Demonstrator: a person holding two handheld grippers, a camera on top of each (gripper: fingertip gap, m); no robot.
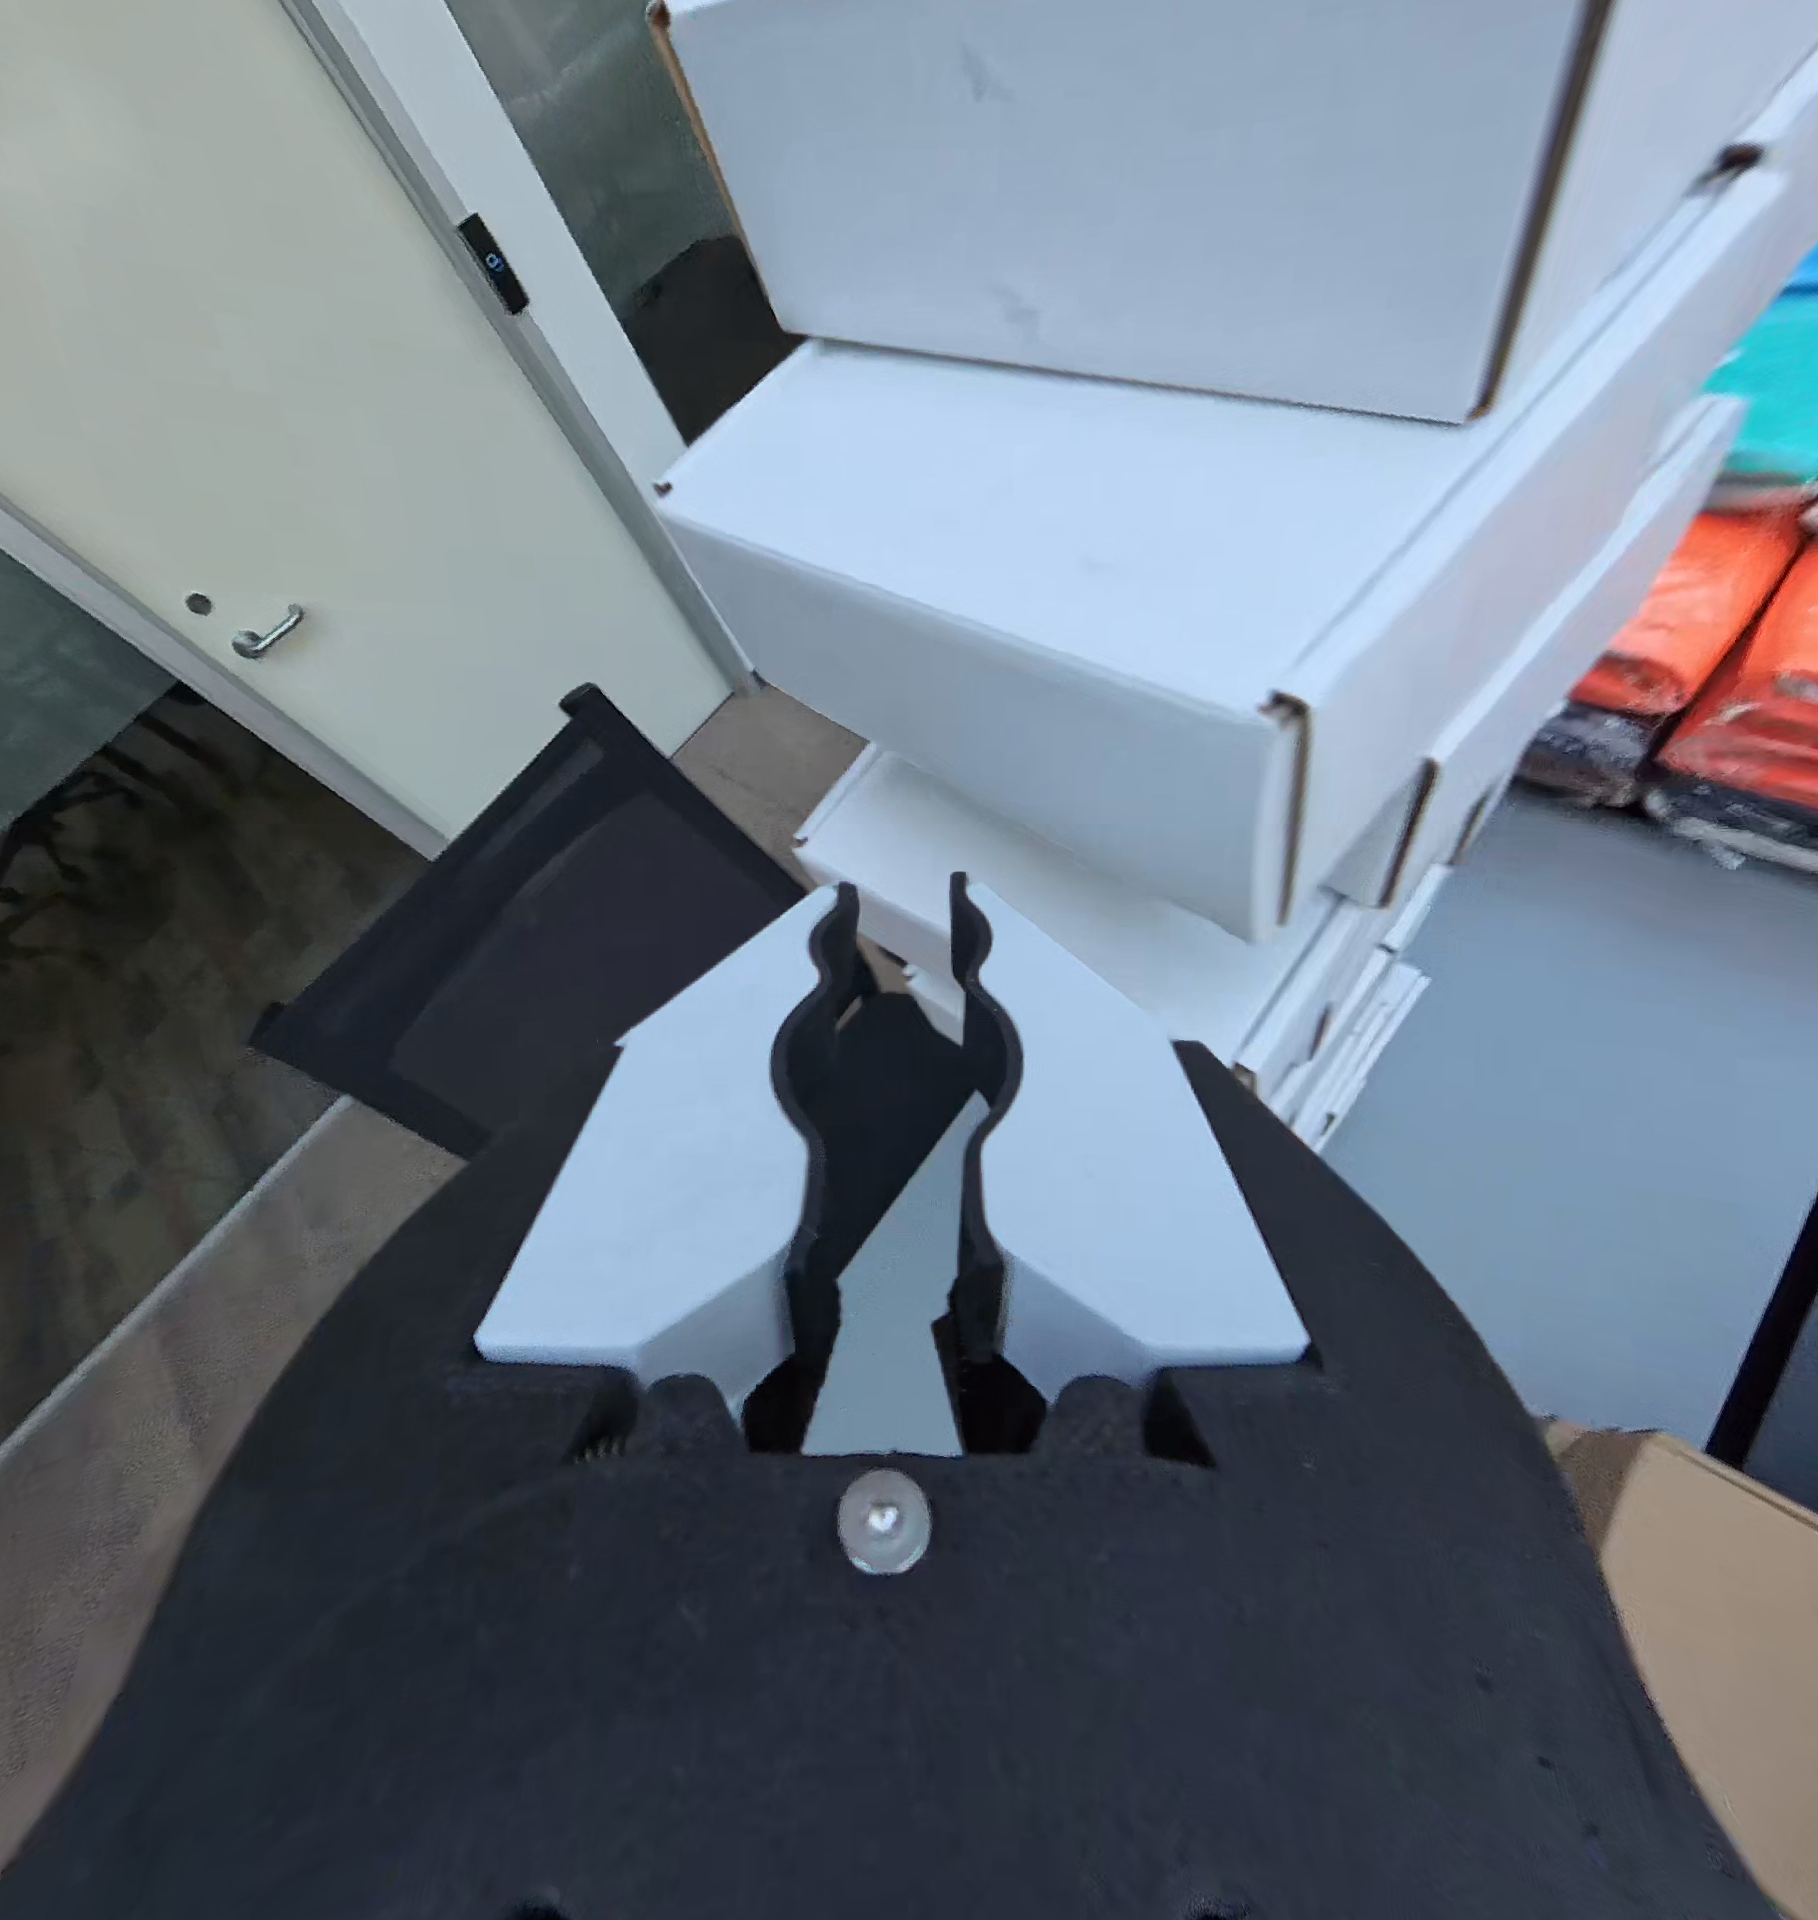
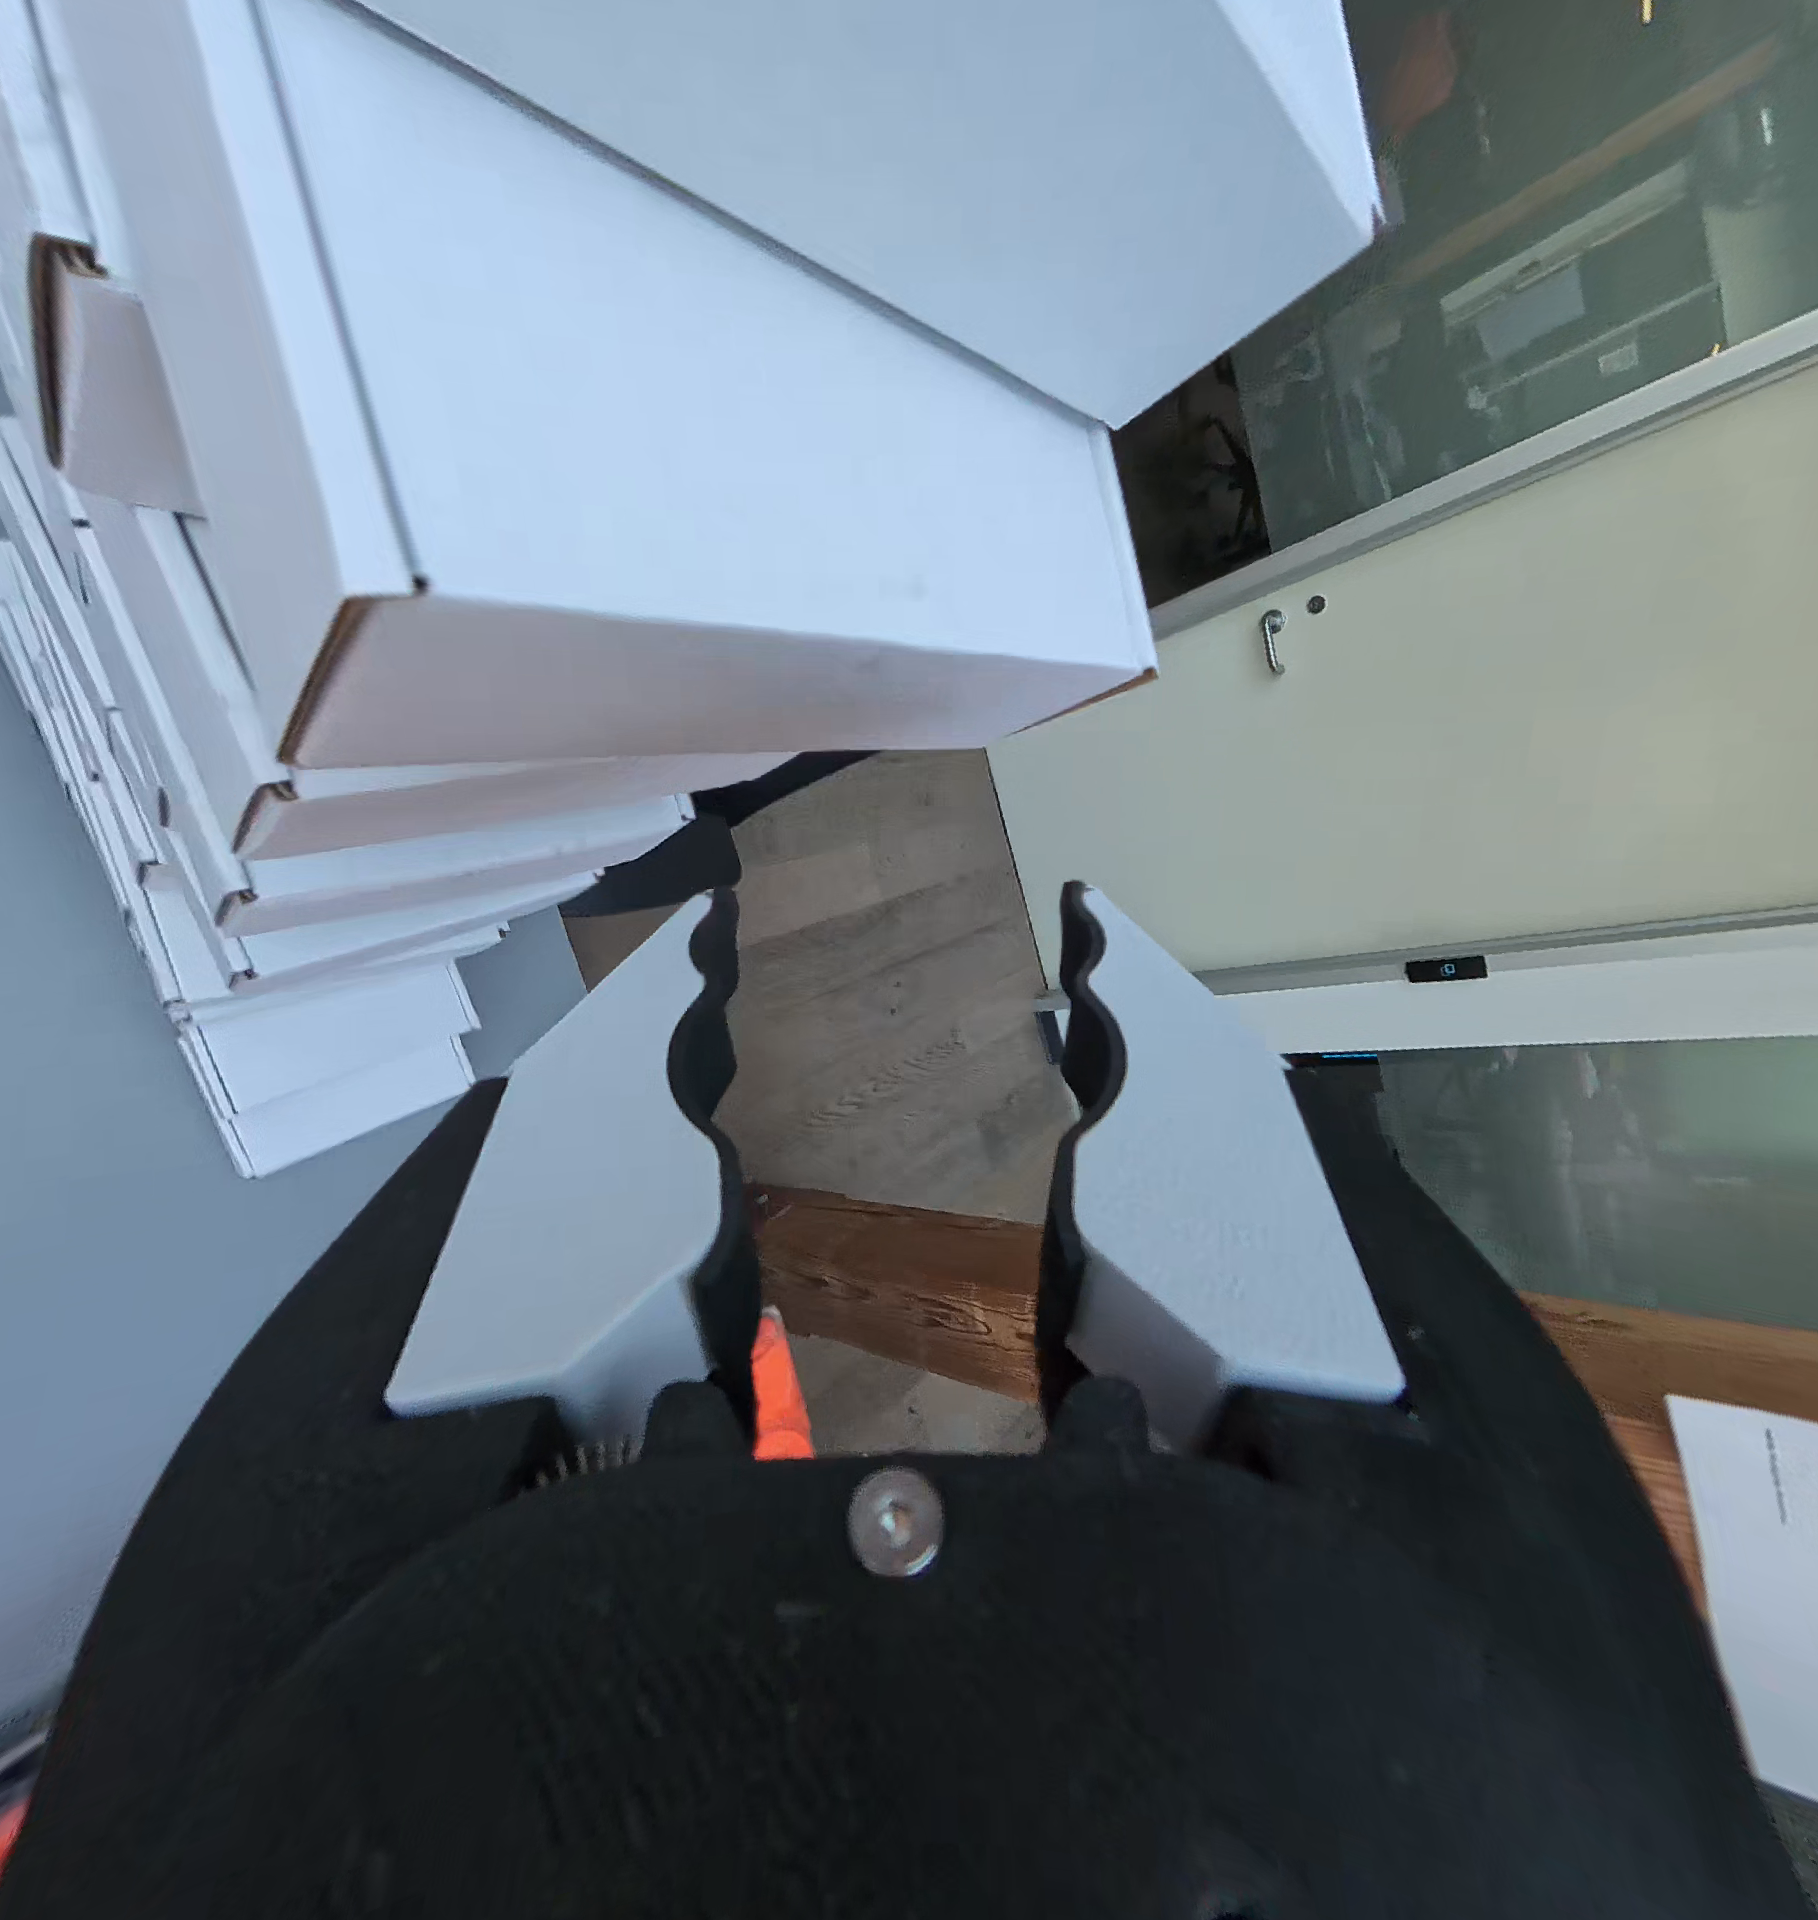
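My left gripper (image 1: pixel 903 896) has white fingers with wavy black pads. The jaws stand a narrow gap apart with nothing between them. It points at the foot of a leaning stack of white cardboard boxes (image 1: pixel 1040 582), close to the lowest box's edge. My right gripper (image 2: pixel 894 904) is wide open and empty. The same stack of white boxes (image 2: pixel 676 447) is up and to its left, apart from its fingertips. Through its gap I see wood-look floor (image 2: pixel 884 1018) and a brown wooden surface (image 2: pixel 905 1288). An orange object (image 2: pixel 780 1392) shows low beside its left pad.
The boxes stand on a grey table (image 1: pixel 1570 1091). A black mesh panel (image 1: pixel 531 935) is left of the left gripper. A cream door (image 1: pixel 209 416) with a metal handle (image 1: pixel 266 632) and glass walls lie behind. Orange packages (image 1: pixel 1736 644) are far right, a brown carton (image 1: pixel 1736 1662) near right. A white paper sheet (image 2: pixel 1767 1558) lies on wood. Tip to tip, the grippers are about 30 cm apart.
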